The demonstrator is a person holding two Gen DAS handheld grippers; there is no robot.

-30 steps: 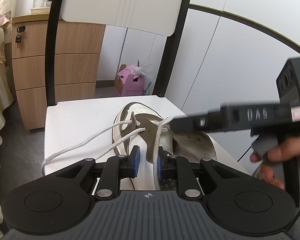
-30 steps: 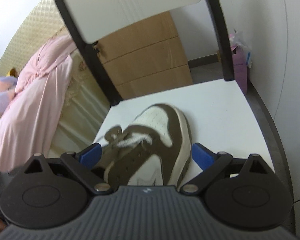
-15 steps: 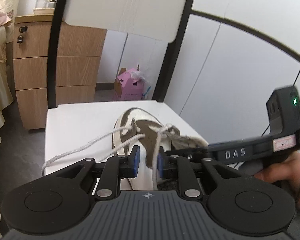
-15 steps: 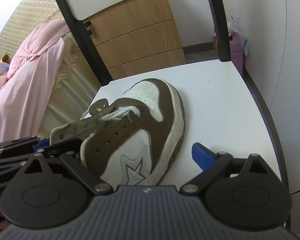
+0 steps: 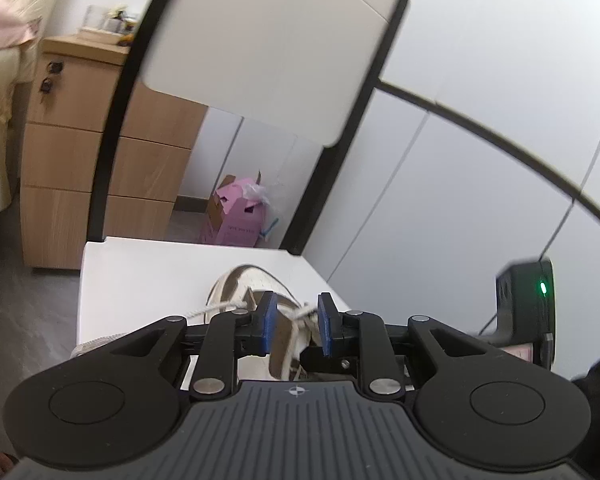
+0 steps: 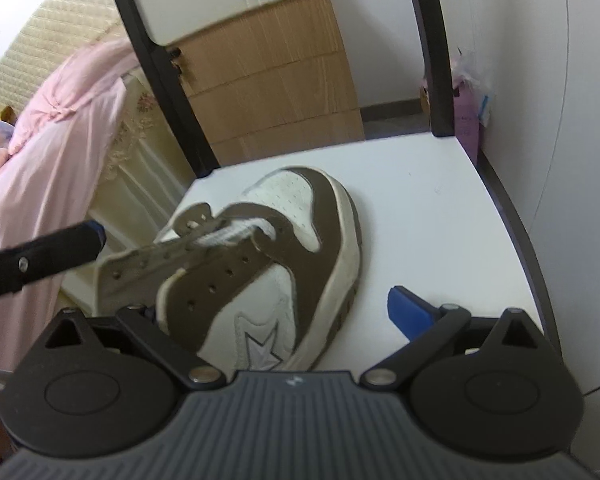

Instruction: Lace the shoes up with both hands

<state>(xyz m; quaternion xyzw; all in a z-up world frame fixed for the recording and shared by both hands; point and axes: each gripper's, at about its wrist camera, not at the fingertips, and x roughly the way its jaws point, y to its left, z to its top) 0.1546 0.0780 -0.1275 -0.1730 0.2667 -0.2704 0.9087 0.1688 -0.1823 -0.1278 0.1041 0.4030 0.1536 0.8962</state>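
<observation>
My shoe [image 6: 300, 248] lies mid-seat on the chair [image 6: 440, 200], toe toward the backrest. The lace [image 6: 236, 234] crosses only the lowest eyelets; those above gape bare. Both my left claw [image 5: 294, 326] and right claw [image 6: 260, 312] stand open, gripping nothing.

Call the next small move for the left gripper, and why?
Probably close the left gripper on the white lace. Its jaws stand open, with a strand running up between the pads, just above the shoe on the chair seat. The right gripper is wide open astride the shoe and holds nothing, so neither gripper has the lace yet.
</observation>
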